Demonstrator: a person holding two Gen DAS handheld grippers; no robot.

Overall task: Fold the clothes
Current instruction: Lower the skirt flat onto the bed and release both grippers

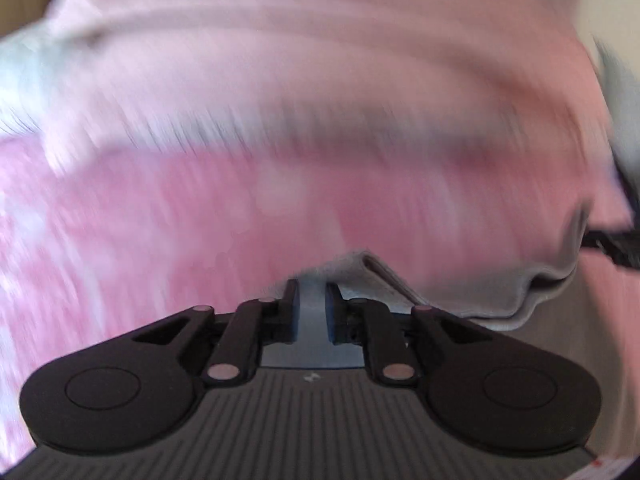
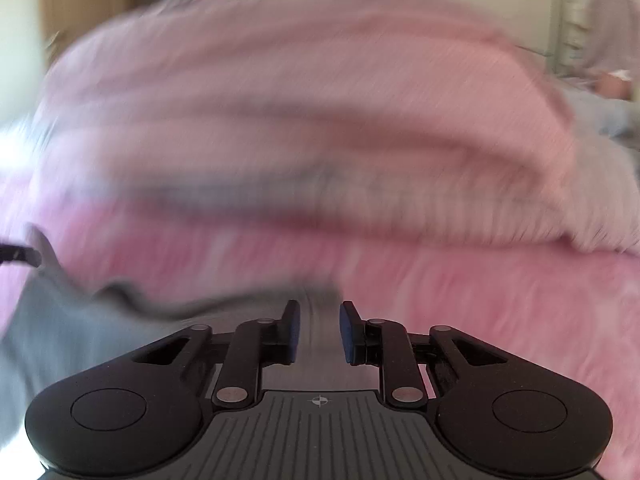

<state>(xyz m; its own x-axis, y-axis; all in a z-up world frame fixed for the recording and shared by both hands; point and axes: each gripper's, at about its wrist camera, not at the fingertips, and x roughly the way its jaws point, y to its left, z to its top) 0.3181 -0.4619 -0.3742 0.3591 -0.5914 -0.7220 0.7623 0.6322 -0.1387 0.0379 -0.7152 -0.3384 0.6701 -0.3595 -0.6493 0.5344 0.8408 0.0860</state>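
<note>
A grey garment [image 1: 472, 296] hangs low over a pink bedspread [image 1: 200, 216], its hem stretched between my two grippers. My left gripper [image 1: 313, 285] is shut on one part of the hem, with grey cloth filling the narrow gap between its blue pads. In the right wrist view the garment [image 2: 60, 328] drapes to the left. My right gripper [image 2: 320, 305] holds a strip of the cloth between jaws set a little wider, though motion blur smears it. Each view catches the other gripper's black tip at its edge: the right gripper [image 1: 612, 245] and the left gripper [image 2: 20, 257].
A heaped pale pink duvet [image 2: 300, 92] lies across the bed behind the garment. A pink bedspread [image 2: 500, 300] covers the near part. Beyond the duvet are a wooden door [image 2: 88, 4] and pale walls. A person in grey [image 2: 612, 80] is at the far right.
</note>
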